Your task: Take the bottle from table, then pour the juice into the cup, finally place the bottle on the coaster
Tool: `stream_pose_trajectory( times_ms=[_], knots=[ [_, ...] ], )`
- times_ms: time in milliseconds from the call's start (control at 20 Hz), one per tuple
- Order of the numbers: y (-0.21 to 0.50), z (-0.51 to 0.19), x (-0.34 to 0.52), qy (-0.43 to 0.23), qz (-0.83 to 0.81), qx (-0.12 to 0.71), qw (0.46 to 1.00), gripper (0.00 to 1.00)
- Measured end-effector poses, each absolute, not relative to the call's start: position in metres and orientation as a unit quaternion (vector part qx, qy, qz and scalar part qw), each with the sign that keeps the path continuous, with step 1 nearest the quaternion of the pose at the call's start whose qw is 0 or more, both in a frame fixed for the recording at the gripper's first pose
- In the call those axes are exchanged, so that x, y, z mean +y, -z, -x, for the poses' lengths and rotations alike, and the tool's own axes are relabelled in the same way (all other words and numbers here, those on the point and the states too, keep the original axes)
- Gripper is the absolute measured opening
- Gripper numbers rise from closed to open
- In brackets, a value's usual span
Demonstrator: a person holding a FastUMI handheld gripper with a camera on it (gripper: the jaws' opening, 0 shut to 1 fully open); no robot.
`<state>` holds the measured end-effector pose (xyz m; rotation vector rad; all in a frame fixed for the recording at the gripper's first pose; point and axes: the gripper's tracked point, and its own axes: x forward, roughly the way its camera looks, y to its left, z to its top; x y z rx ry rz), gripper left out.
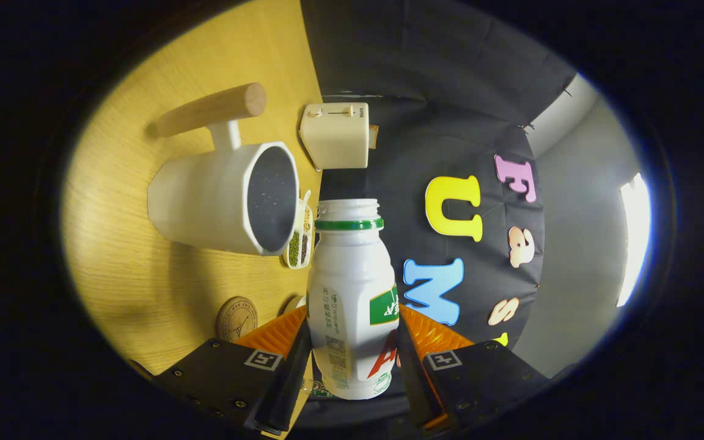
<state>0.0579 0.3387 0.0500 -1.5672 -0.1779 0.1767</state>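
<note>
My gripper [352, 348] is shut on a white bottle [352, 287] with a green neck ring and an uncapped mouth, one finger pressing on each side of its body. The whole view is rolled sideways, so the bottle is tipped. Its mouth points past the rim of the white cup [230, 198], a large mug with a dark inside and a wooden handle [211, 110], standing on the yellow wooden table [138, 275]. No liquid shows leaving the bottle. A round brown coaster [237, 318] lies on the table close to my fingers.
A cream toaster [335, 135] stands beyond the cup at the table's far edge. A small white dish [300, 241] with green and dark beans sits between the cup and the bottle neck. The booth's black cloth wall hangs behind.
</note>
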Motion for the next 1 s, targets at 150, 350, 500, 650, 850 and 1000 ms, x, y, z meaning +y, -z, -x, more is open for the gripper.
stream_pose_trajectory(
  times_ms=[150, 350, 500, 650, 850, 1000],
  knots=[
    [-0.056, -0.058, 0.342, -0.085, 0.666, -0.077, 0.737, 0.71],
    [-0.06, -0.061, 0.344, -0.09, 0.633, -0.076, 0.765, 0.71],
    [-0.058, -0.06, 0.344, -0.099, 0.606, -0.069, 0.786, 0.71],
    [-0.061, -0.062, 0.344, -0.1, 0.573, -0.071, 0.81, 0.71],
    [-0.072, -0.063, 0.34, -0.094, 0.521, -0.085, 0.844, 0.71],
    [-0.077, -0.063, 0.338, -0.092, 0.486, -0.089, 0.865, 0.71]
  ],
)
